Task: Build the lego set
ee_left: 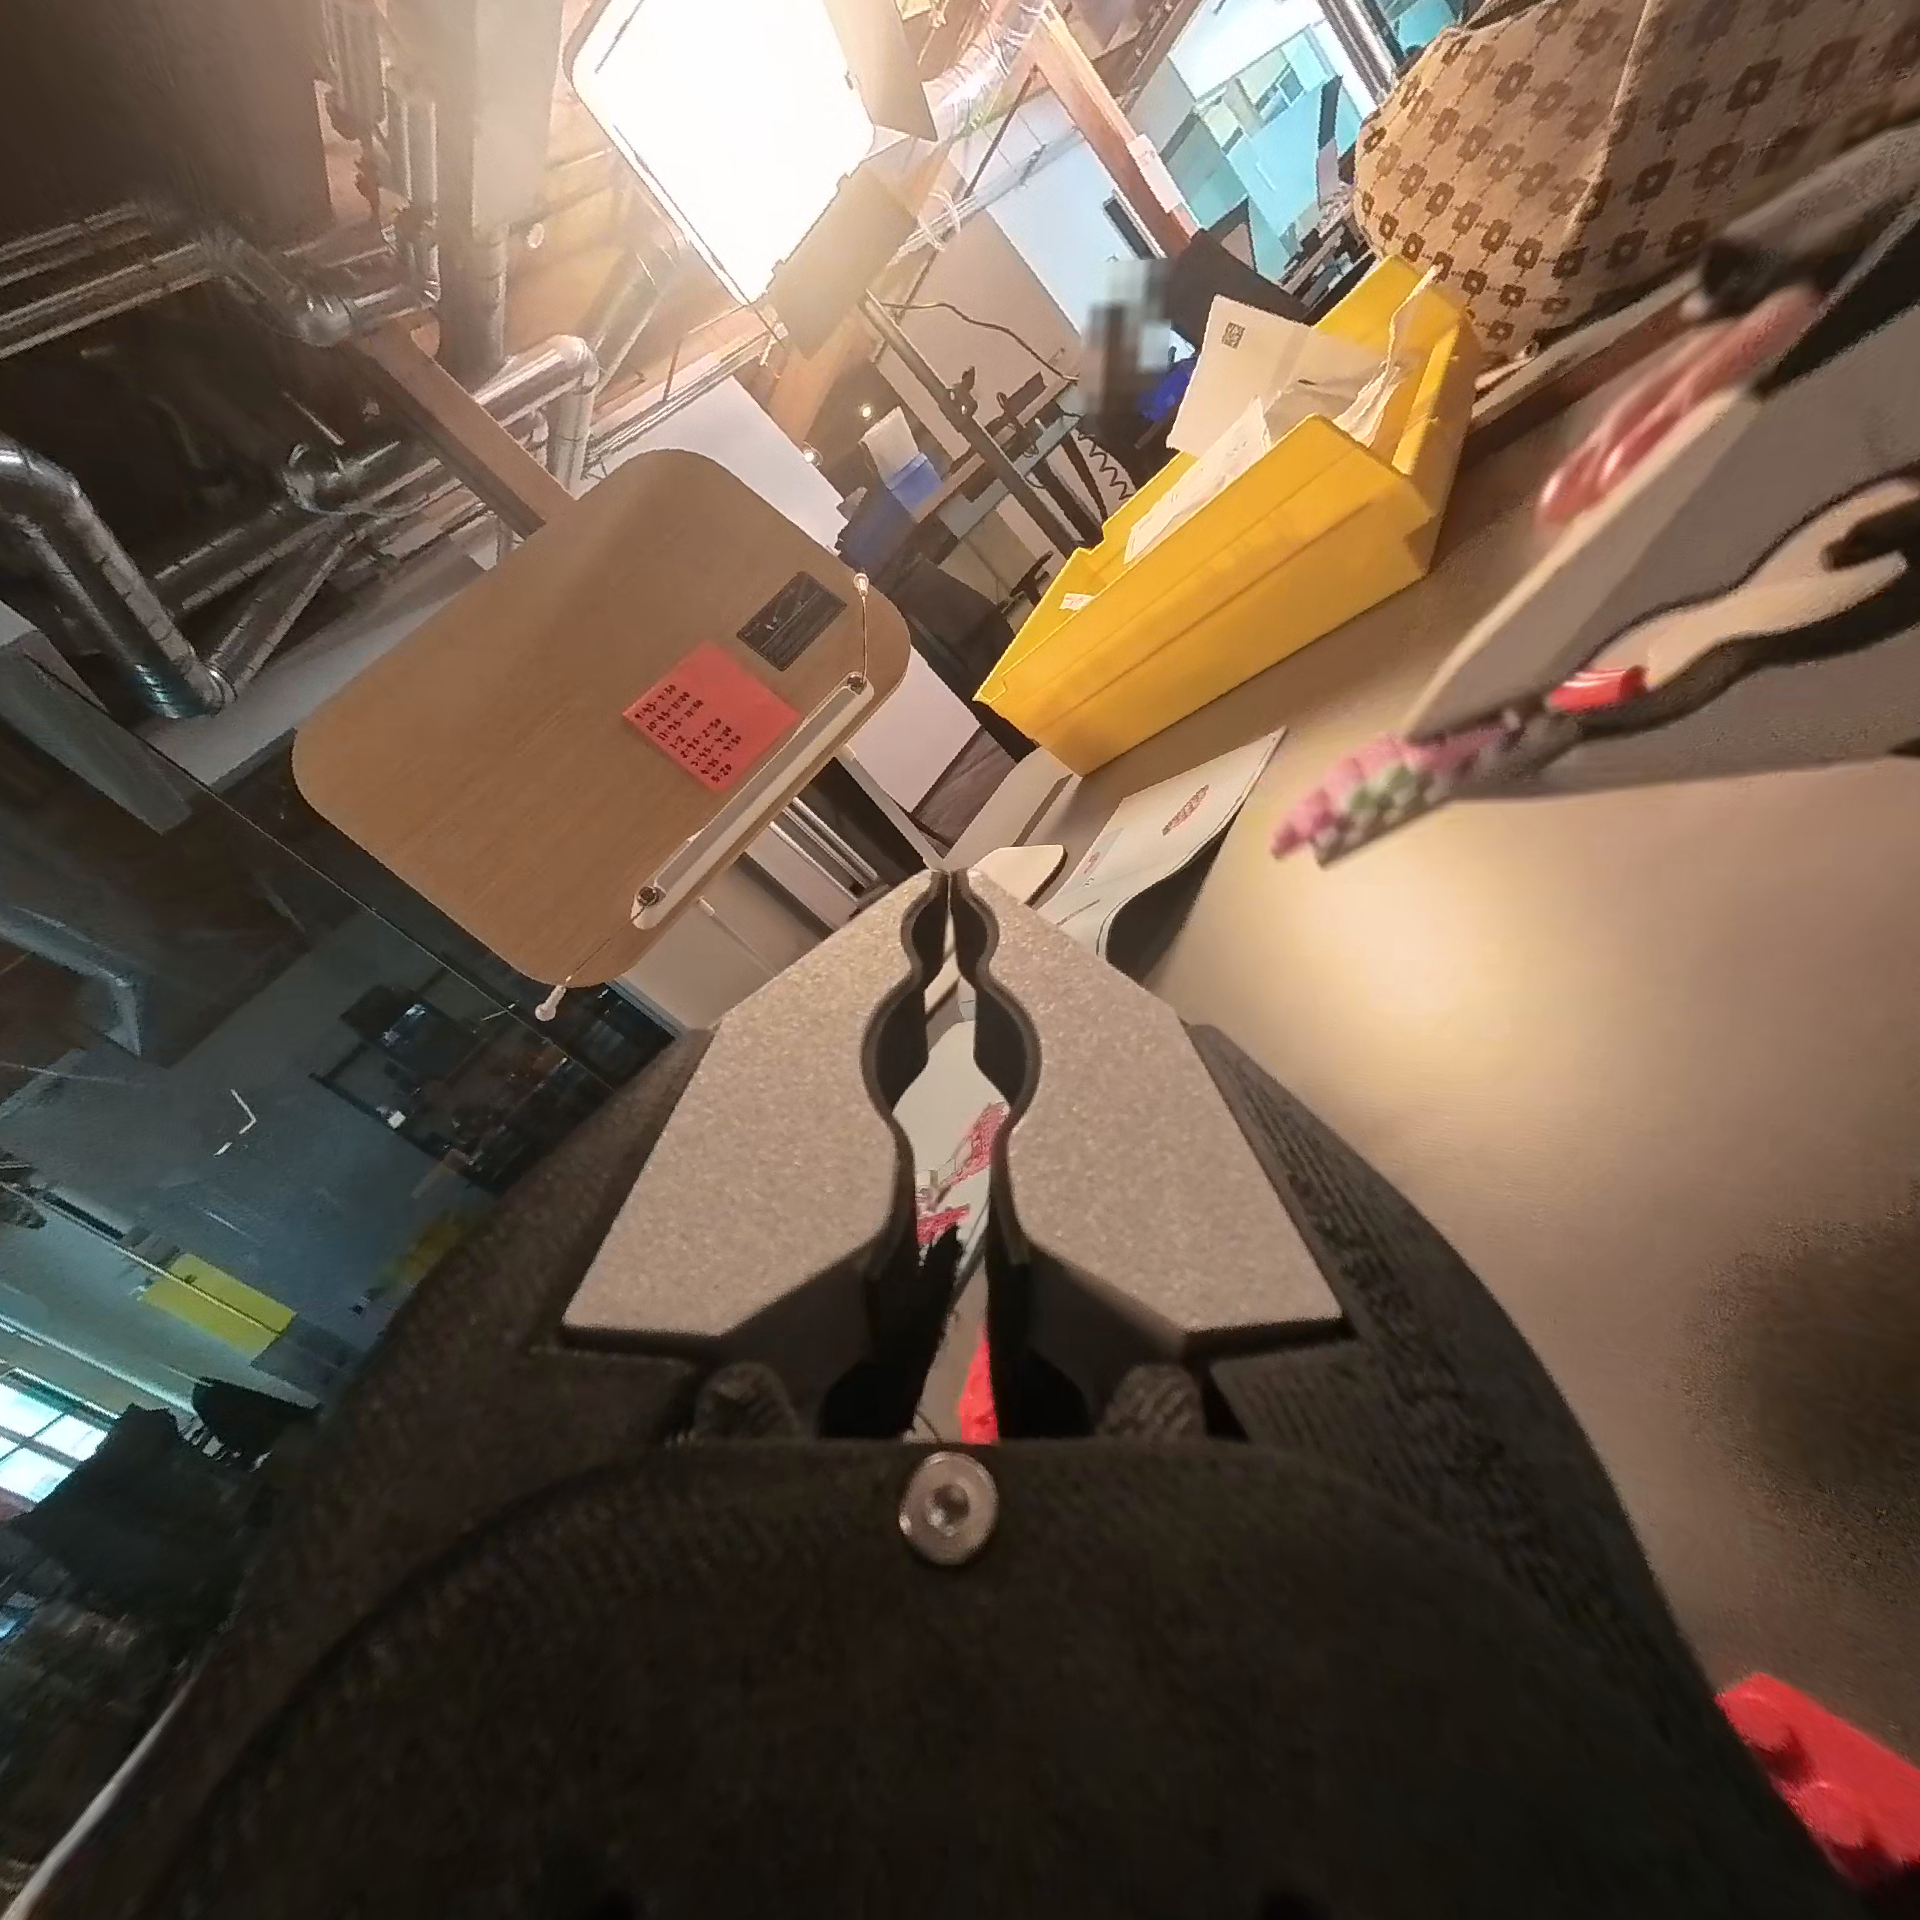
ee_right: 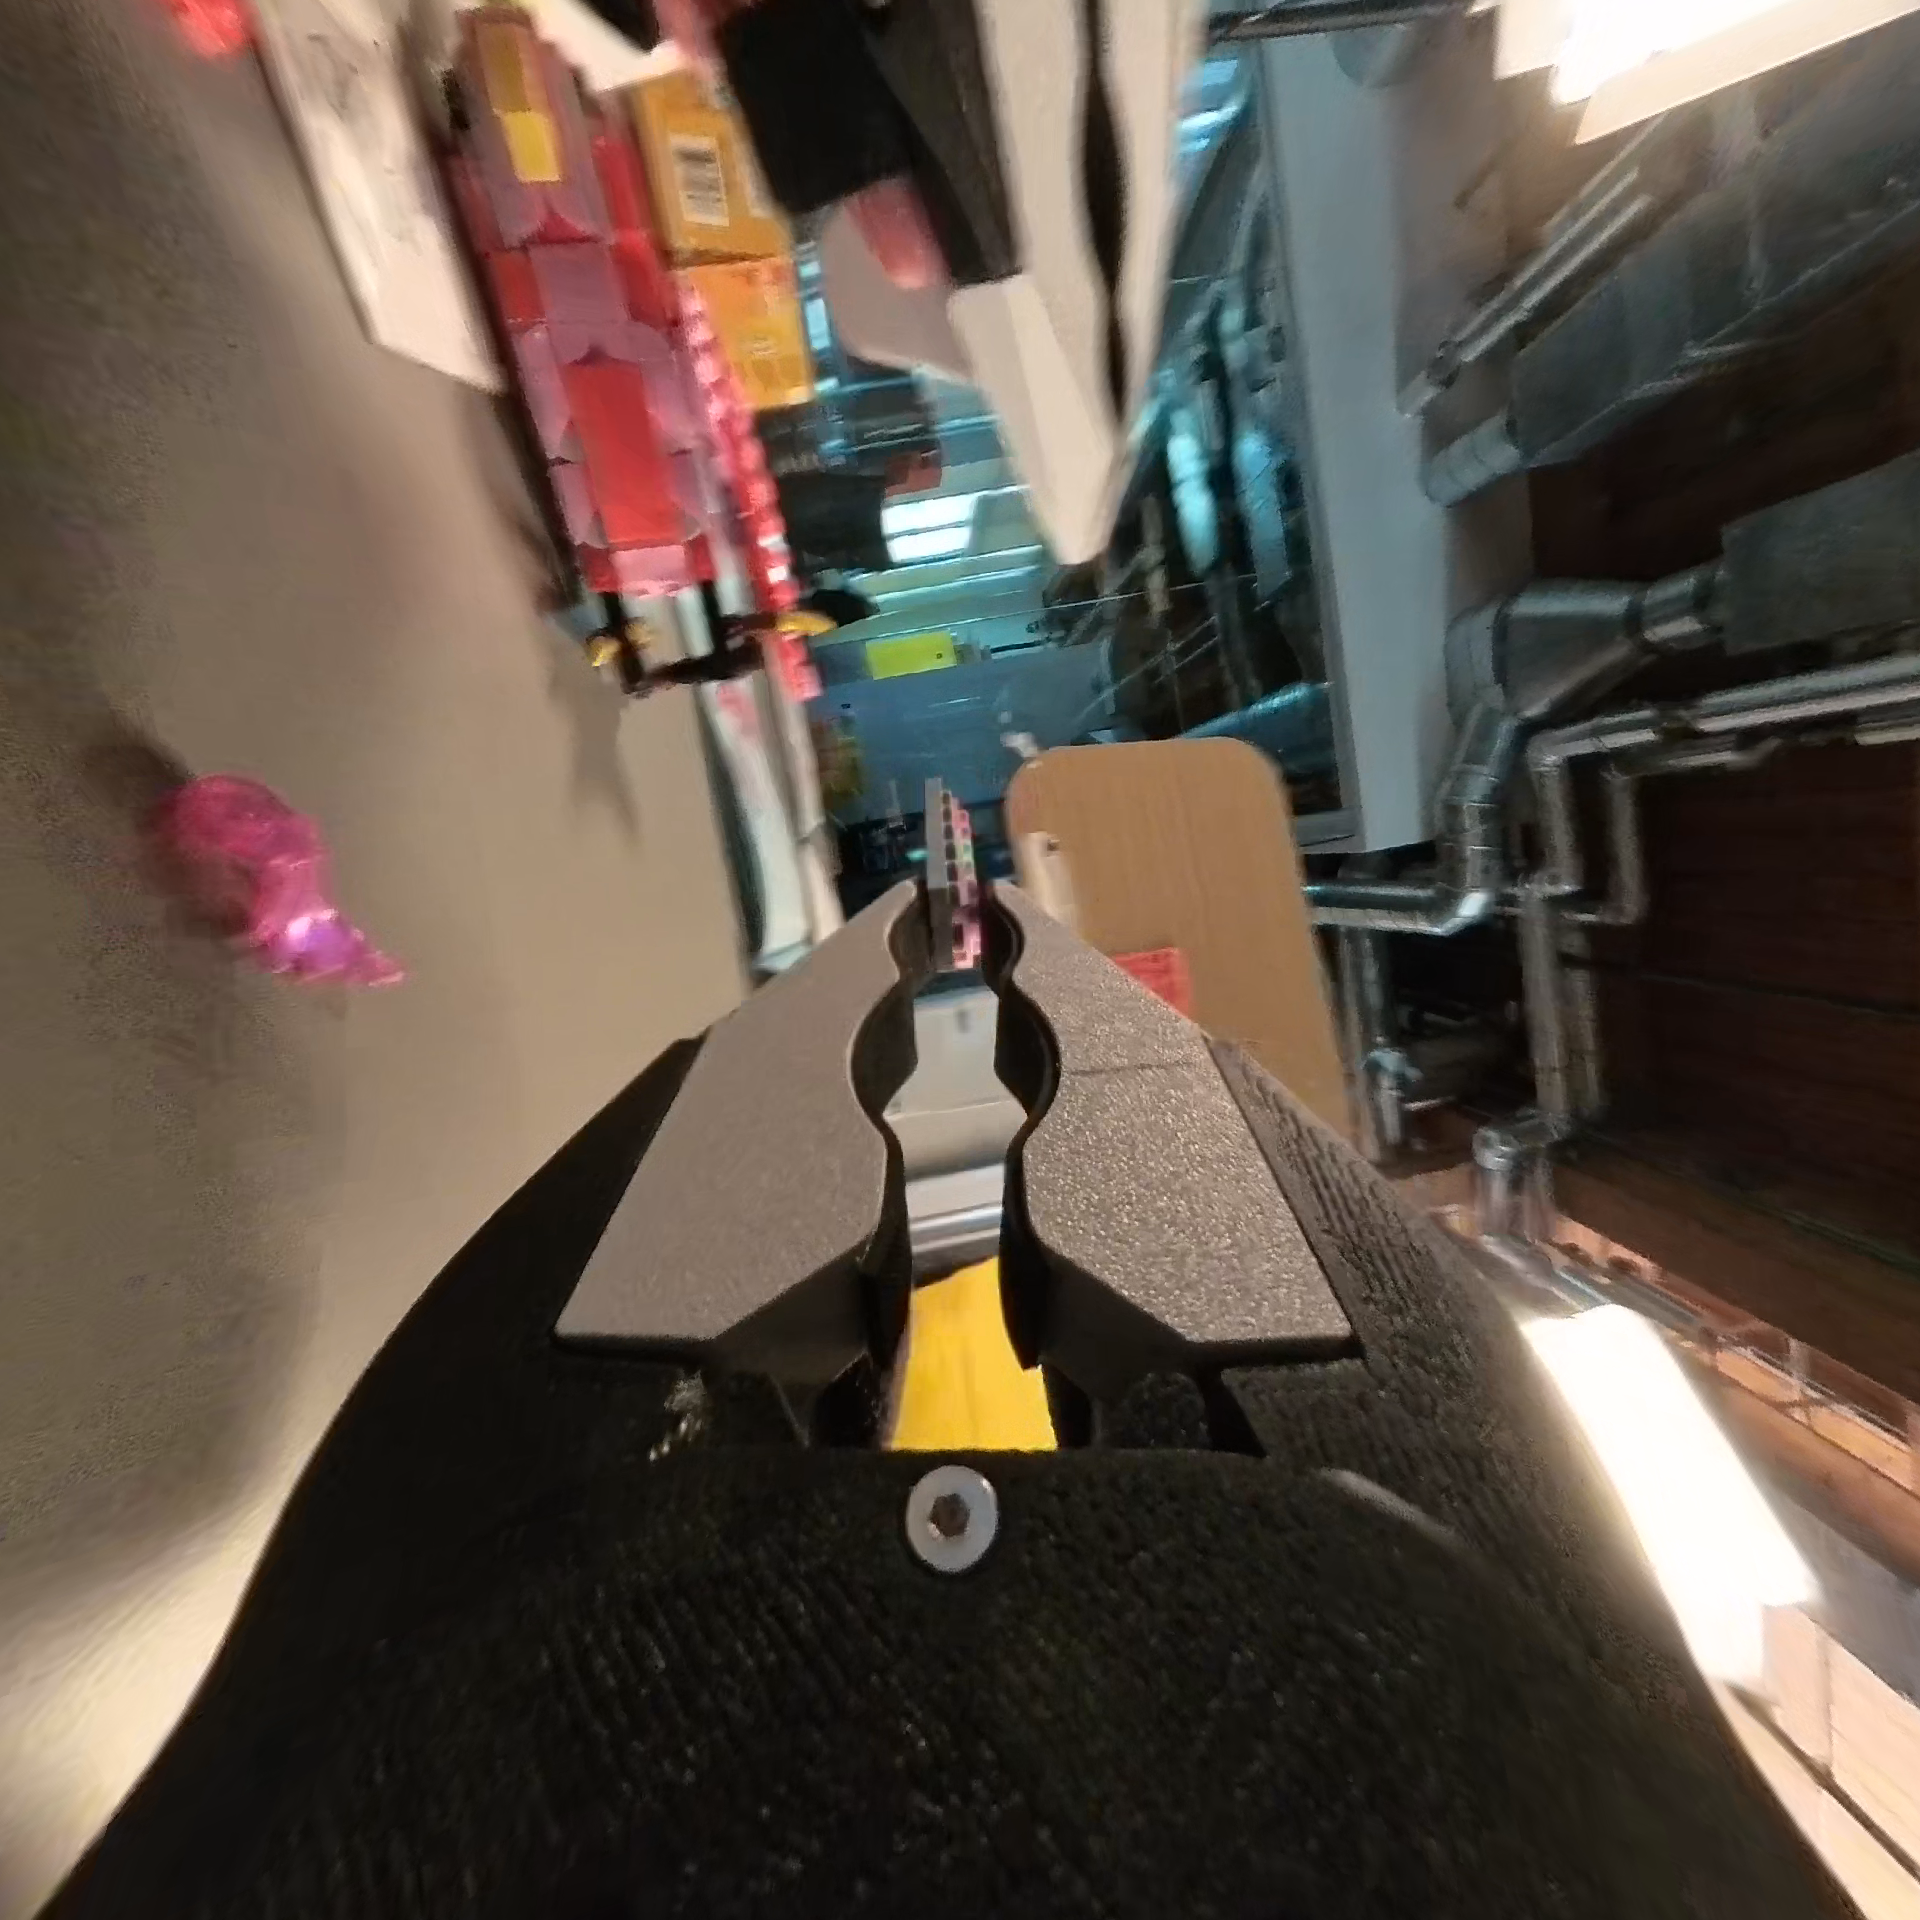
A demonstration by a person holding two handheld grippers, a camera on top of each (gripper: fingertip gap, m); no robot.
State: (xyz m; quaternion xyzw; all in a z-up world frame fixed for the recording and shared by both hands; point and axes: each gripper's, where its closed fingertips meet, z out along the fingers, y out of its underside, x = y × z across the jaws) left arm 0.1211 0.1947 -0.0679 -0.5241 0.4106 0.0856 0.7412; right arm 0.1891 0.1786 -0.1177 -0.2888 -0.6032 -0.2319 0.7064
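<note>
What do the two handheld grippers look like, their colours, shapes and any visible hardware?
Both match. The left gripper and the right gripper each have two grey, grainy-surfaced fingers that taper to a point, lined with wavy black inner pads. Each sits on a black, ridged 3D-printed body with a silver hex screw at its centre. No cables or sleeves show.

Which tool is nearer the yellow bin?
Cannot tell. The yellow bin lies beyond the shut left tool, across the table; the right tool, gripping a pink-studded plate, hangs beside it.
</note>
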